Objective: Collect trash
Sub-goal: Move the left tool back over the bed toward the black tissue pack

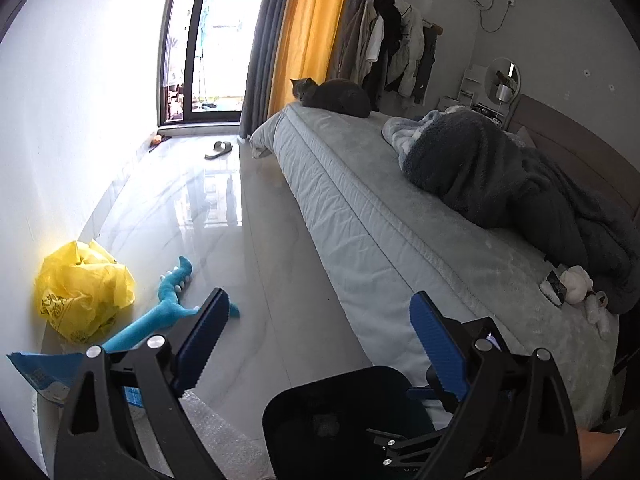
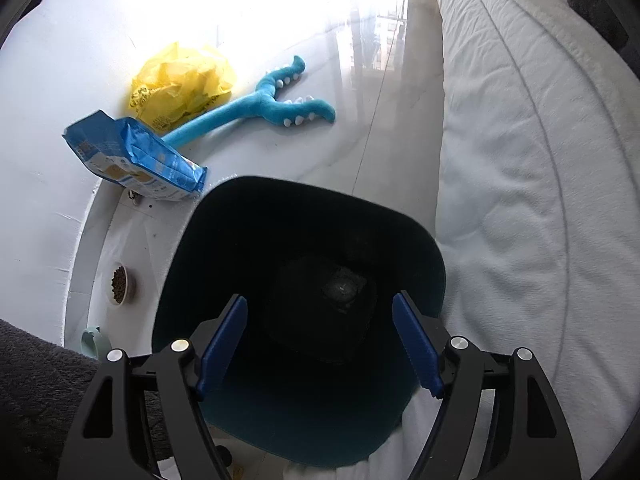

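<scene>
A dark blue-black trash bin (image 2: 248, 240) stands on the floor beside the bed; a small grey crumpled piece (image 2: 343, 288) lies at its bottom. My right gripper (image 2: 320, 344) hovers open and empty over the bin's mouth. My left gripper (image 1: 320, 336) is open and empty above the floor; the bin's rim (image 1: 340, 384) shows just below it. A crumpled yellow plastic bag (image 1: 82, 290) (image 2: 182, 82) lies against the wall. A blue food bag (image 2: 136, 158) (image 1: 40, 372) lies beside it. Small white scraps (image 1: 576, 284) lie on the bed's edge.
A blue plush toy (image 2: 260, 100) (image 1: 168, 312) lies on the floor near the yellow bag. A grey cat (image 1: 332, 96) sits on the bed (image 1: 380, 232), with a dark blanket (image 1: 500, 176). A pet food bowl (image 2: 119, 283) stands by the wall. A slipper (image 1: 219, 149) lies near the window.
</scene>
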### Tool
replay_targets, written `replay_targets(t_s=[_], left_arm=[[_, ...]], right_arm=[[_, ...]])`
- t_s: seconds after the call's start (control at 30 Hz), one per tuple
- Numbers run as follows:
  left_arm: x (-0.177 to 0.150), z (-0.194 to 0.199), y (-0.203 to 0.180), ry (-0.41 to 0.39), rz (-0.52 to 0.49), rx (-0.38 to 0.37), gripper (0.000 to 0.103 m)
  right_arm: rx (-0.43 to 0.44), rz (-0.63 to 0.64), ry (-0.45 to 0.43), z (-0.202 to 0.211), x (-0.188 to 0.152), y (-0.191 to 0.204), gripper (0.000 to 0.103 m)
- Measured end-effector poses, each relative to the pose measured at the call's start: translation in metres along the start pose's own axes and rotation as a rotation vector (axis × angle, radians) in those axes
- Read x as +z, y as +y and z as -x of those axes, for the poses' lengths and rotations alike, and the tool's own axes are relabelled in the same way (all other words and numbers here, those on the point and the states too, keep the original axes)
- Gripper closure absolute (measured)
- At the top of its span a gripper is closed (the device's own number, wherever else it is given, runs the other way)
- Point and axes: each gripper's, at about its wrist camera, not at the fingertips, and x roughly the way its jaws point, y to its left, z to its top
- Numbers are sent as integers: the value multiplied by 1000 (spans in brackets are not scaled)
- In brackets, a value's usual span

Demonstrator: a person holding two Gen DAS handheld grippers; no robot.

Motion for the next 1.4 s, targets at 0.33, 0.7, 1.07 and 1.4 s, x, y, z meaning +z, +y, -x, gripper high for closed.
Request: replay_targets(t_s=[0.33,0.7,1.07,1.4], left_arm=[[25,18,-30,-111,-17,14,10],[37,22,-80,-161,-56,-1,8],[38,5,-125,-135,-72,-38,7],[34,-5,-166,-116,-91,-93,7]], right_arm=[[18,35,-142,57,-8,-4,25],[32,50,-319,117,-30,-29,22],[-34,20,-436,164,-52,-69,21],[-102,-30,-452,180,-82,-109,21]])
